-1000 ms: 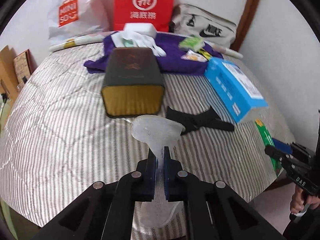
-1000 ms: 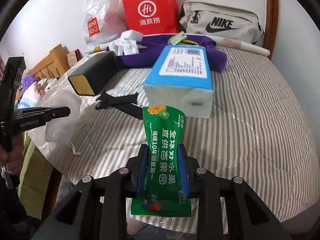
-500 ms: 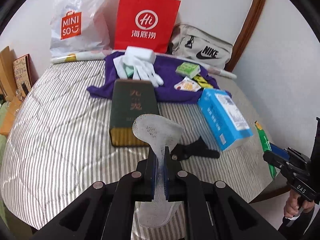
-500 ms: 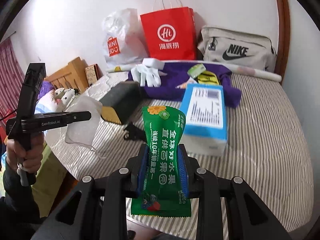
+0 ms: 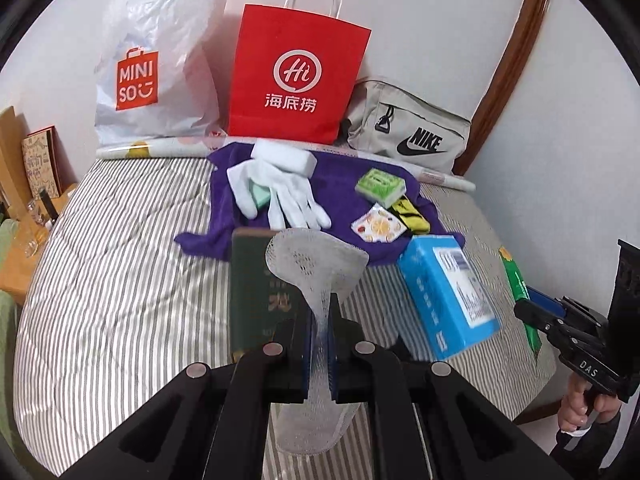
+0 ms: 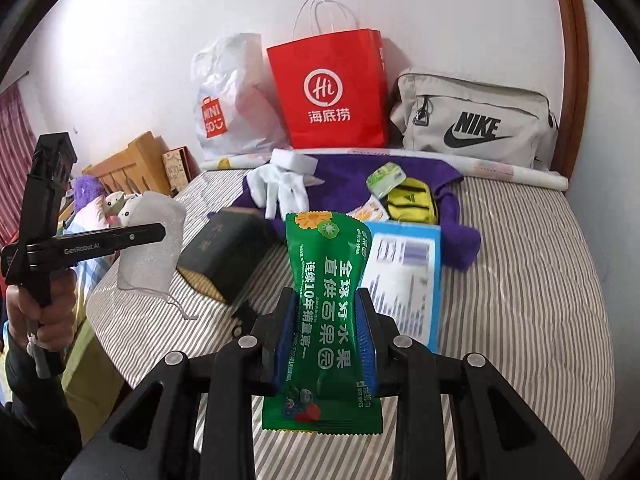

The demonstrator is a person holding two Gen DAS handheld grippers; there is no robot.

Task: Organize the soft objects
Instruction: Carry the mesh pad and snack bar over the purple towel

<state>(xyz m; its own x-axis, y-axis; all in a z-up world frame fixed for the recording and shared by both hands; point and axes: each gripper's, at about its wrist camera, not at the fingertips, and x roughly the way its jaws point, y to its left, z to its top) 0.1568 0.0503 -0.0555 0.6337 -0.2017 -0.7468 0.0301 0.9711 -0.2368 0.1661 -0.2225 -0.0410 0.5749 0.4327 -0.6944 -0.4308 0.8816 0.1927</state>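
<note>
white mesh mask point(image 5: 316, 264) pinched flat in the left gripper point(image 5: 320, 354), held above the striped bed point(image 5: 120, 280); green wet-wipe pack point(image 6: 330, 300) clamped upright in the right gripper point(image 6: 326, 344) — behind, purple cloth point(image 5: 340, 184) with white gloves point(image 5: 280, 196), then red paper bag point(image 5: 296, 76).

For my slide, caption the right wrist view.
Right gripper clamps a green wipes packet above the striped bed; left gripper holds a white mask.
</note>
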